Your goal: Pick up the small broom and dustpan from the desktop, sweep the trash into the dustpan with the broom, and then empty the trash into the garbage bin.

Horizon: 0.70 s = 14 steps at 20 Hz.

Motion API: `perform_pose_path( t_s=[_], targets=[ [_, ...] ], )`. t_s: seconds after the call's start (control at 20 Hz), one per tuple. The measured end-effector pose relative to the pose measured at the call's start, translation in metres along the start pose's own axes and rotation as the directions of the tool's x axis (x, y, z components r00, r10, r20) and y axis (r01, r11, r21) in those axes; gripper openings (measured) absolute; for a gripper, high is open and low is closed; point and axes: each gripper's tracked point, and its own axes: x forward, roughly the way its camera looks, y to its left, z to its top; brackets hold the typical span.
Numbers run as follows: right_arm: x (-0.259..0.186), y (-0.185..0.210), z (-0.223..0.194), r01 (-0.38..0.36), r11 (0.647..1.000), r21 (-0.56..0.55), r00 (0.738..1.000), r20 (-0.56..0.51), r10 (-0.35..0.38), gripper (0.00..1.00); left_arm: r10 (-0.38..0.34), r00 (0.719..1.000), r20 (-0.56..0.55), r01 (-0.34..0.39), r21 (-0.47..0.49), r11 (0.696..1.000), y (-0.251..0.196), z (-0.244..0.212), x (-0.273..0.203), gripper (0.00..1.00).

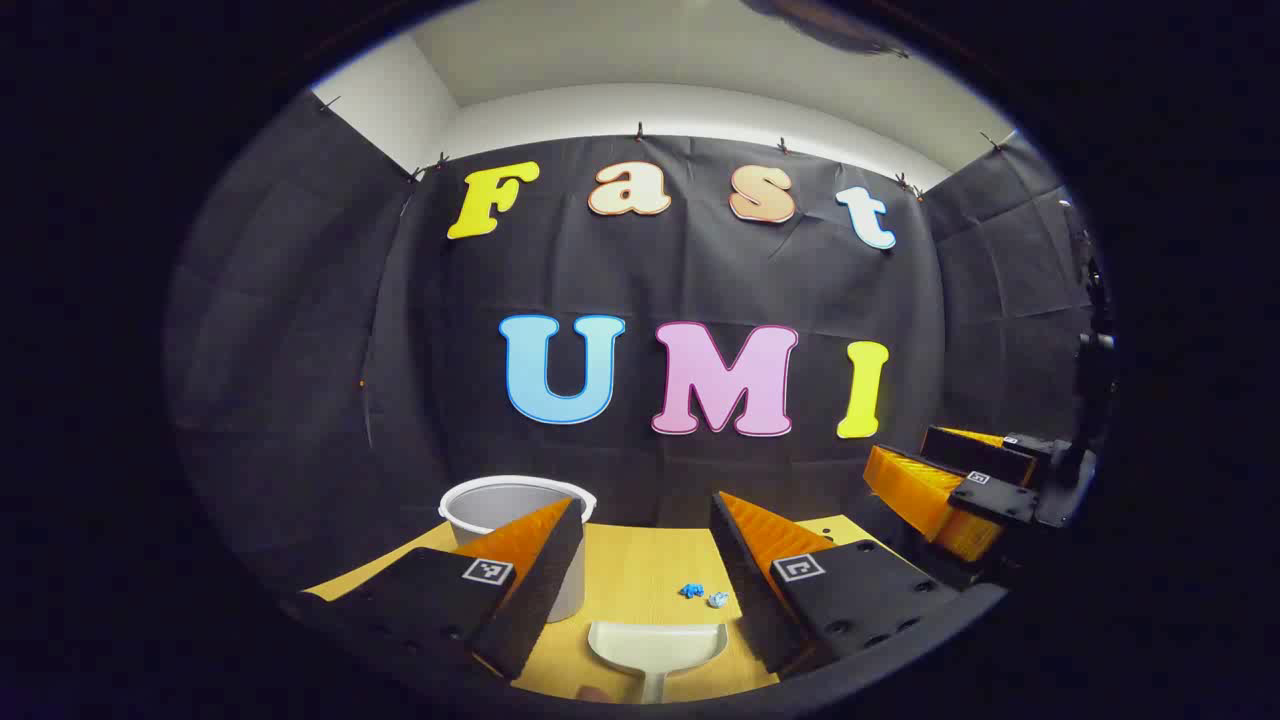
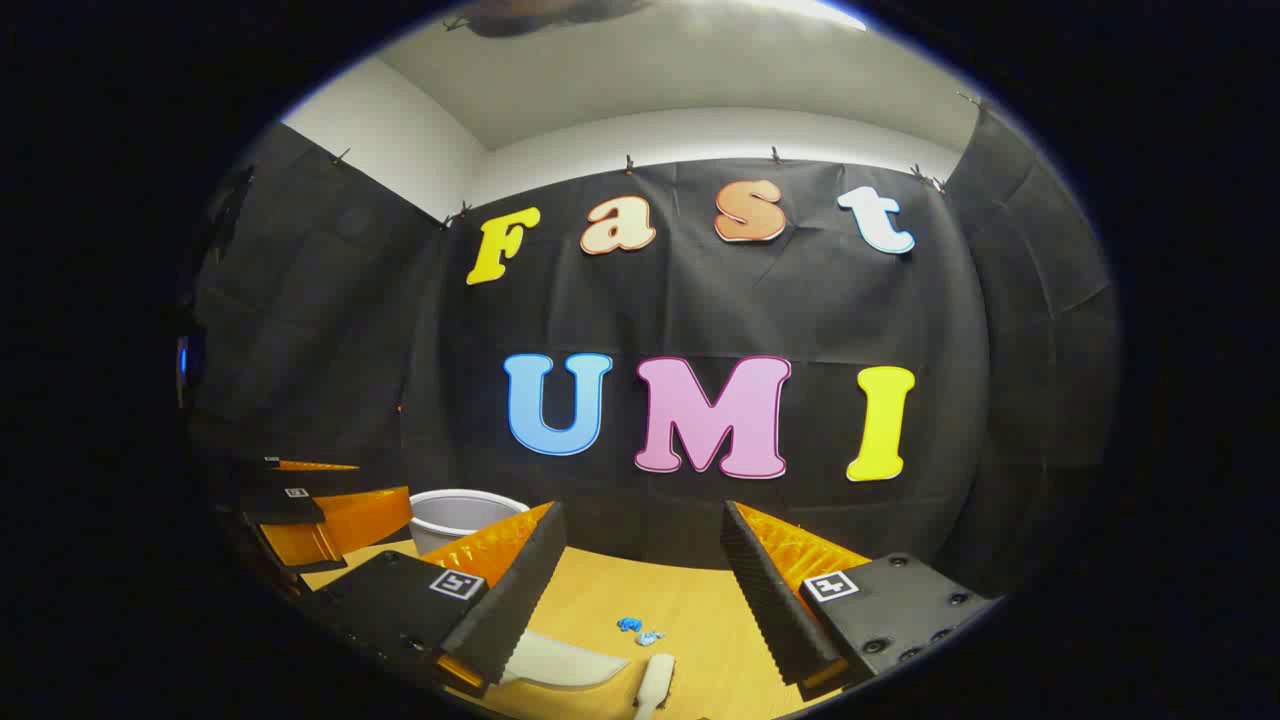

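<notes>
A white dustpan (image 1: 655,646) lies on the wooden desktop (image 1: 640,570) just below my left gripper (image 1: 645,525), which hangs open above it with nothing between its fingers. Small blue scraps of trash (image 1: 703,594) lie just beyond the pan. A grey-white garbage bin (image 1: 510,505) stands at the back left. In the right gripper view, my right gripper (image 2: 640,535) is open above the desk, with the dustpan (image 2: 560,662) at lower left, the white broom (image 2: 654,684) beside it, and the trash (image 2: 640,630) ahead. The right gripper (image 1: 950,490) also shows at the right of the left gripper view.
The black cloth wall closes the booth behind and on both sides of the desk. The bin (image 2: 462,512) sits near the desk's back left corner. The left gripper (image 2: 310,510) hangs at the left of the right gripper view.
</notes>
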Motion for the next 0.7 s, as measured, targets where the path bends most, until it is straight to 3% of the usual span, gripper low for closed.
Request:
perform_pose_path(
  t_s=[0.2, 0.3, 0.7],
  targets=[
    [0.004, 0.019, -0.005, -0.065, 0.997, 0.043, 0.998, -0.018, 0.065, 0.99, 0.056, 0.998, -0.003, -0.056, 0.011, 0.998, 0.017, -0.002, -0.008, 0.77],
    [0.007, 0.018, -0.004, -0.042, 0.999, 0.033, 0.999, -0.027, 0.043, 0.99, 0.070, 0.997, -0.011, -0.070, 0.011, 0.997, 0.023, -0.005, -0.010, 0.77],
    [-0.005, 0.030, 0.013, 0.053, 0.998, -0.022, 0.999, 0.013, -0.053, 0.97, -0.092, 0.996, 0.020, 0.092, -0.007, 0.996, 0.017, 0.004, -0.002, 0.77]
  ],
)
